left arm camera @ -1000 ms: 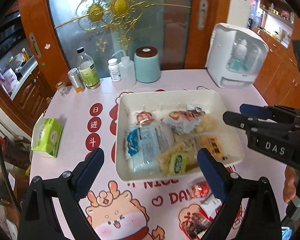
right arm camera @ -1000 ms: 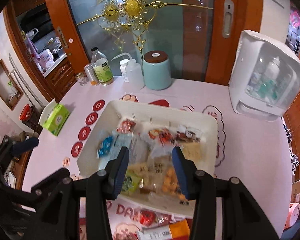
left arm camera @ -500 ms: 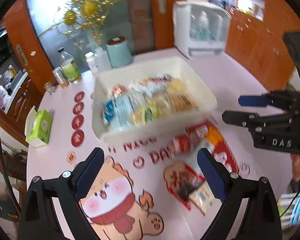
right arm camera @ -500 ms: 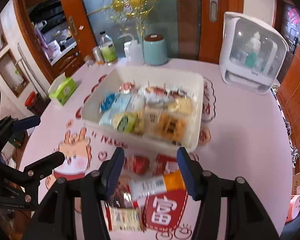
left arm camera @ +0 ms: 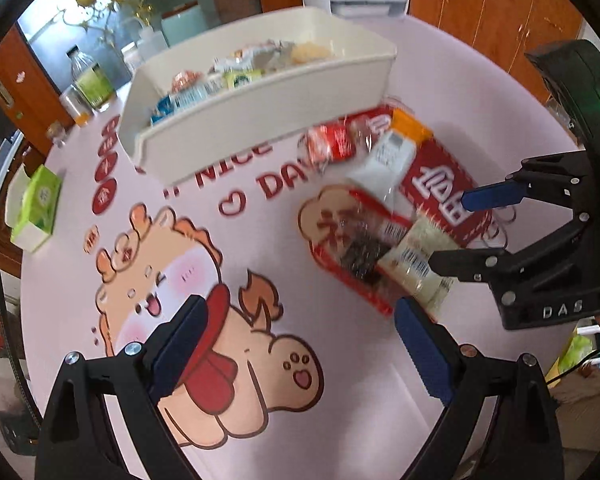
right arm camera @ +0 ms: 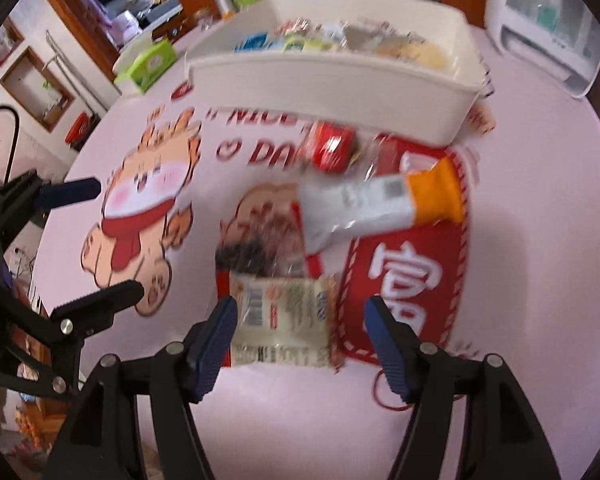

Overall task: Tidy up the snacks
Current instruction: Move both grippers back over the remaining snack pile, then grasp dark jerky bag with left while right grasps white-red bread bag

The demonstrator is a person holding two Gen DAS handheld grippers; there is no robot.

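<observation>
Both the left hand-held gripper (left arm camera: 300,344) and right hand-held gripper (right arm camera: 300,340) hang spread apart, empty. Loose snack packets (right arm camera: 280,320) lie on the tabletop (left arm camera: 80,300) just beside the white tray (right arm camera: 320,88), the pale one nearest the right gripper.

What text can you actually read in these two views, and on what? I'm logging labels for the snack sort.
"NICE": pink tablecloth, before the white bin.
"DA", then cut off: same tablecloth, beside a heart.
"富": red panel printed on the tablecloth.
"DAS": right gripper body.
Barcodes and print on the pale snack packet and the orange-ended packet: too blurred to read.
</observation>
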